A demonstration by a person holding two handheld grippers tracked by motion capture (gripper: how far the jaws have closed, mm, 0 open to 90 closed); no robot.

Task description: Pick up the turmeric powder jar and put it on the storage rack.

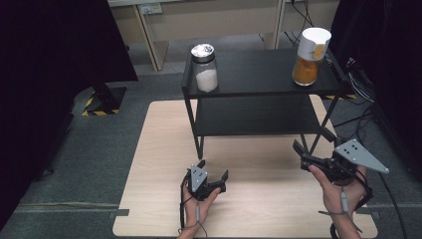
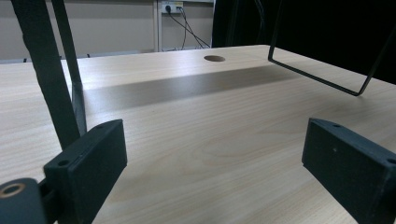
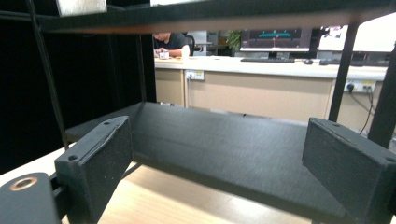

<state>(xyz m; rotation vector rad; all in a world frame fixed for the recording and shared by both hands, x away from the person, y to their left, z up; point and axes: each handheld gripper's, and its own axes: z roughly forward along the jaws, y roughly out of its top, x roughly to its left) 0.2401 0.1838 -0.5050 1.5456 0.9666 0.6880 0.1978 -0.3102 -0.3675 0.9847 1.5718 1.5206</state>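
High view shows my left gripper (image 1: pixel 214 175) low over the wooden table (image 1: pixel 149 149), in front of the black two-tier shelf (image 1: pixel 259 74), jaws spread and empty. My right gripper (image 1: pixel 313 147) sits near the shelf's front right leg, jaws also spread, aimed along the lower tier (image 3: pixel 224 140), I judge so as to line up a reach. On the shelf's top tier stand a glass jar of white powder (image 1: pixel 205 67) at the left end and a white-capped jar of orange powder (image 1: pixel 309 57) at the right, both upright, well apart from both grippers.
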